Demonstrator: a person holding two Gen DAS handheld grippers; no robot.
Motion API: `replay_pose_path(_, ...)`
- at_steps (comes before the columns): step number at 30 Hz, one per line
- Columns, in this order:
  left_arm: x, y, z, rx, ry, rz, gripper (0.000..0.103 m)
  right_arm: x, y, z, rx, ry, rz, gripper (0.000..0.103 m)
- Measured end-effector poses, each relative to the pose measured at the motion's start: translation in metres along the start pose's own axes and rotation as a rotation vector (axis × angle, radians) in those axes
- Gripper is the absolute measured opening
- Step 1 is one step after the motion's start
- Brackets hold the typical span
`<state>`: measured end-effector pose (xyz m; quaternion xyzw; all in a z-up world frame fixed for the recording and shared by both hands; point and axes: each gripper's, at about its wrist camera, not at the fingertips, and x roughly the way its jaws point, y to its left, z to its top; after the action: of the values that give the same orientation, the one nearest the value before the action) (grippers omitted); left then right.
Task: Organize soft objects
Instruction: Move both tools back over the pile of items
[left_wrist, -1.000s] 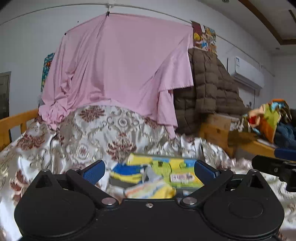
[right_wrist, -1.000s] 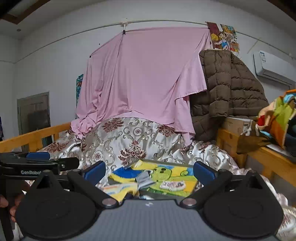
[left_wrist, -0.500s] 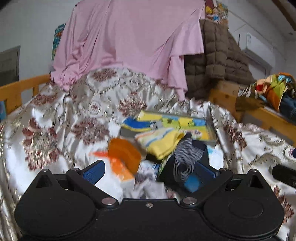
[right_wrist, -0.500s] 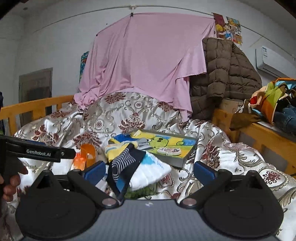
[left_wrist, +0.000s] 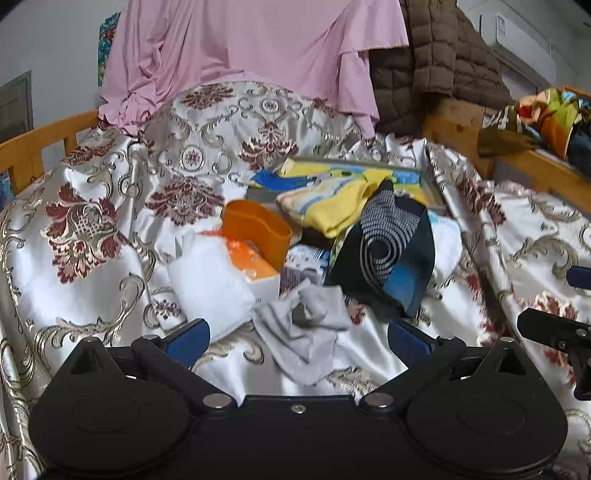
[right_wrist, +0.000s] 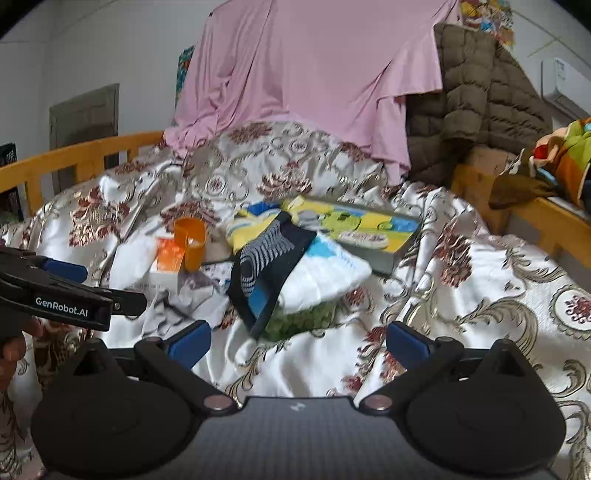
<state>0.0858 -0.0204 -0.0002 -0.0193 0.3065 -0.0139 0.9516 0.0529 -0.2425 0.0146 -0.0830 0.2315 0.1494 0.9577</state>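
Observation:
A heap of soft things lies on a patterned bedspread (left_wrist: 92, 236). A crumpled grey sock (left_wrist: 306, 328) is nearest, just ahead of my open left gripper (left_wrist: 299, 338). Behind it lie a black and blue grip sock (left_wrist: 391, 254), a yellow striped sock (left_wrist: 332, 201) and a white cloth (left_wrist: 210, 284). In the right wrist view the black sock (right_wrist: 269, 266) rests on a white and blue cloth (right_wrist: 325, 273) over something green (right_wrist: 306, 319). My right gripper (right_wrist: 299, 341) is open and empty, short of the heap. The left gripper (right_wrist: 74, 295) shows at that view's left edge.
An orange cup (left_wrist: 255, 229), an orange and white box (left_wrist: 255, 269) and a flat cartoon-printed box (right_wrist: 354, 229) sit among the cloths. Wooden bed rails (right_wrist: 74, 158) run along both sides. A pink sheet (left_wrist: 251, 51) and a brown quilted jacket (left_wrist: 436, 70) hang behind.
Both grippers have tipped down and come closer to the heap. The grey sock and the white cloth have come into view near the left gripper. Both stay open.

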Motion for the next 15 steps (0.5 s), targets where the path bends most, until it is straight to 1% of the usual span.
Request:
replay_pose_path(6,0.006,0.003,-0.010,-0.010,0.050,0.020,0.102,0.010,0.005,-0.003,-0.025,0.041,0.014,0.103)
replay_pose_path(15,0.013,0.006,-0.018,0.007,0.094,0.035,0.102,0.021,0.016,-0.007,-0.093,0.056,0.022,0.103)
